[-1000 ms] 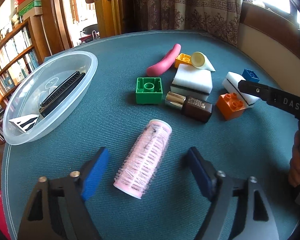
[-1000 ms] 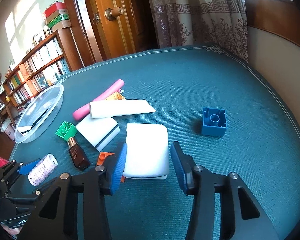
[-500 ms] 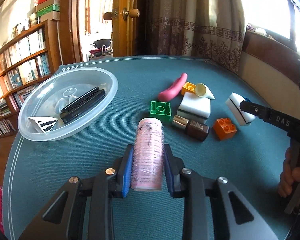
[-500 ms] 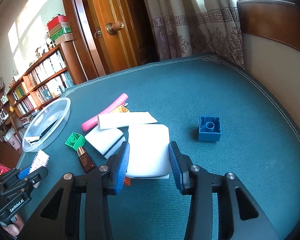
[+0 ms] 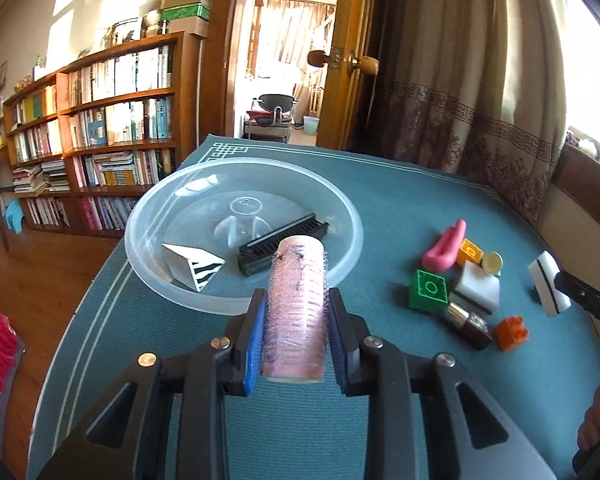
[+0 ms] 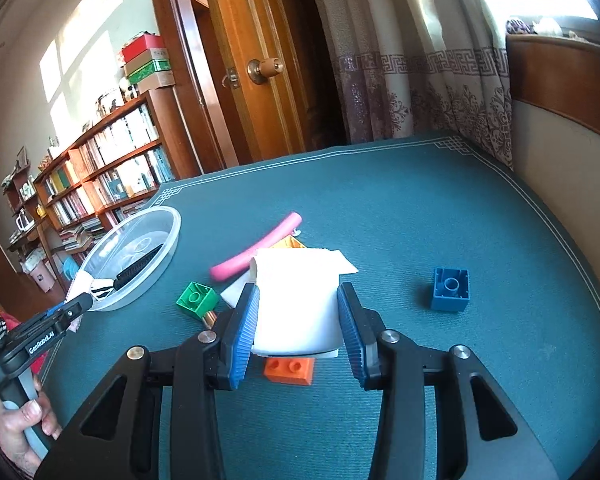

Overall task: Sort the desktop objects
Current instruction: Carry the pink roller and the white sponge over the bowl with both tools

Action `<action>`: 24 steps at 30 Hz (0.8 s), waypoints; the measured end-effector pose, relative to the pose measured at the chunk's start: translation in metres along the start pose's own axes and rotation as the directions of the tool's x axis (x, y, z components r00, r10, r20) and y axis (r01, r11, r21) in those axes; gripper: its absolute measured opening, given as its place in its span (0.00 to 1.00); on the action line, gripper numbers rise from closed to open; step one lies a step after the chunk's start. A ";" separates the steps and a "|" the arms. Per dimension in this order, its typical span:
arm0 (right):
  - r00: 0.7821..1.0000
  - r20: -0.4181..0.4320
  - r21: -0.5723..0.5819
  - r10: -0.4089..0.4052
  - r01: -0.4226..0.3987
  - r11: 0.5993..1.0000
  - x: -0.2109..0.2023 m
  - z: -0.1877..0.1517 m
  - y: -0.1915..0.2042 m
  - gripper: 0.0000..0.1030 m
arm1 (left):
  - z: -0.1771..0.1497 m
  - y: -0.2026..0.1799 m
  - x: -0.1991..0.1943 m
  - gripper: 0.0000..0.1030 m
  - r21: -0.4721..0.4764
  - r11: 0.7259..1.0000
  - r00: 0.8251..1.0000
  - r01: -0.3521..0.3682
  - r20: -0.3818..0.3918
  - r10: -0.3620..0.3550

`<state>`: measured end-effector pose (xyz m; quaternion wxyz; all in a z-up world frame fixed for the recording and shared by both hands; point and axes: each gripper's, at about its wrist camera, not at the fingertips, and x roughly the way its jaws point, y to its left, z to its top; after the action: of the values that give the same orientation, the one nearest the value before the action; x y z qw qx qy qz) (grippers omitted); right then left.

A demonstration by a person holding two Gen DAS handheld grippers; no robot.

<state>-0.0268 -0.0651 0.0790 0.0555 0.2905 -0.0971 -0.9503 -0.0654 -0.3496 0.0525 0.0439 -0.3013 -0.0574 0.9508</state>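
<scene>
Left wrist: my left tongs [image 5: 296, 320] are pinching the pink hair roller [image 5: 296, 312], held off the tabletop [image 5: 420, 208] just at the near rim of the clear bowl [image 5: 348, 216]. Comb [image 5: 282, 244] and a striped wedge [image 5: 194, 266] lie in the bowl.

Right wrist: my right tongs [image 6: 298, 320] are clamped on the white sponge [image 6: 296, 304], raised over the orange brick [image 6: 288, 370]. Blue brick [image 6: 450, 289] sits apart to the right, green brick [image 6: 197, 298] to the left.

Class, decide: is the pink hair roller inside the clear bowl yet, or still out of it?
Out. The pink hair roller is clamped in the left gripper, raised just short of the clear bowl.
</scene>
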 end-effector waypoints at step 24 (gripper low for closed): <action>0.978 -0.086 -0.120 0.190 -0.200 0.973 0.085 0.040 0.125 0.42 | 0.057 0.048 0.039 0.32 -0.129 0.982 0.990 -0.140 0.006 0.142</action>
<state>-0.1139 -0.1947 0.0927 0.1706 0.3104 -0.0618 -0.9331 -0.1324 -0.3975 0.0702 -0.0436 -0.2996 -0.0973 0.9481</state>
